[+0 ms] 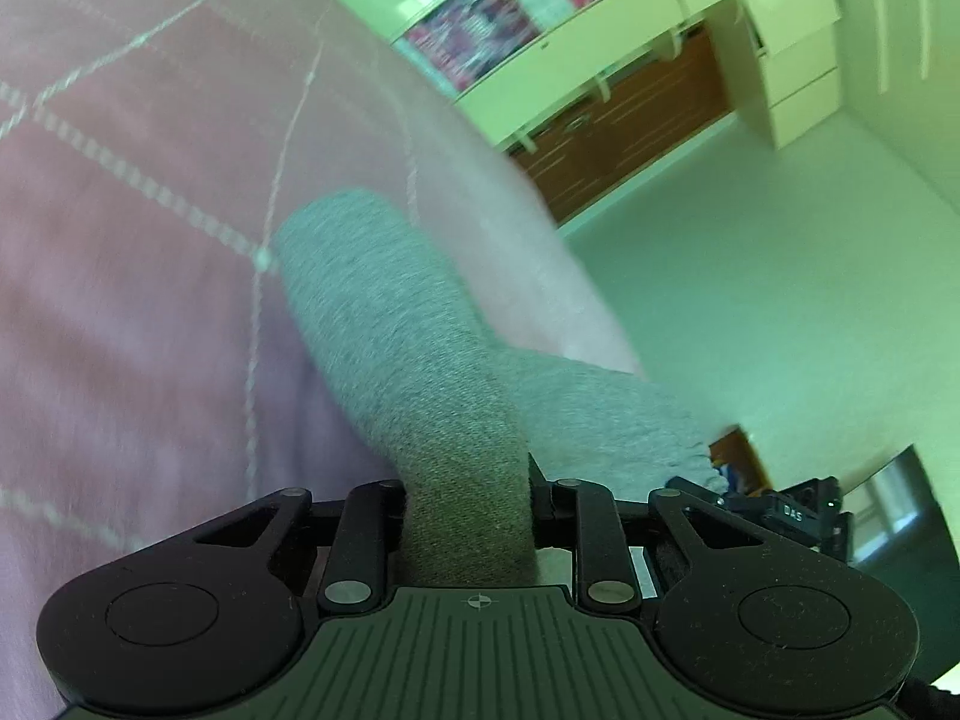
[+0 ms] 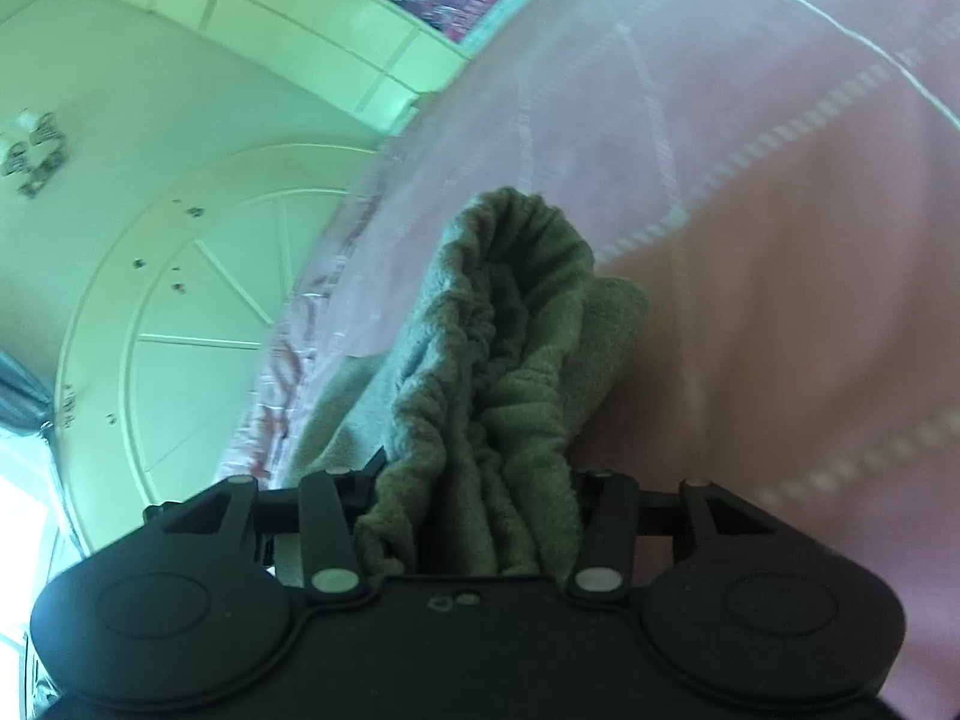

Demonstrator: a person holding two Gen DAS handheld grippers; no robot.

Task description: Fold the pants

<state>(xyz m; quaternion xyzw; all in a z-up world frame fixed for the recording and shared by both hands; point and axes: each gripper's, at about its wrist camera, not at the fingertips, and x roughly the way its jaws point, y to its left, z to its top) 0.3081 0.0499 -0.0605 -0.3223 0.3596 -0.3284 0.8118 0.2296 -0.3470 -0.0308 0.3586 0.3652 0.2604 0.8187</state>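
The grey knit pants lie on a pink bedspread with pale stitched lines. In the left wrist view a smooth fold of the grey fabric runs straight back between the jaws, and my left gripper is shut on it. Another part of the pants trails off to the right over the bed's edge. In the right wrist view the gathered elastic waistband bunches up between the jaws, and my right gripper is shut on that thick bunch. The fingertips of both grippers are hidden by cloth.
The bedspread fills most of both views. Beyond the bed's edge are a pale floor, cream cabinets with a patterned panel, a white door or panel, and a dark device on the floor at right.
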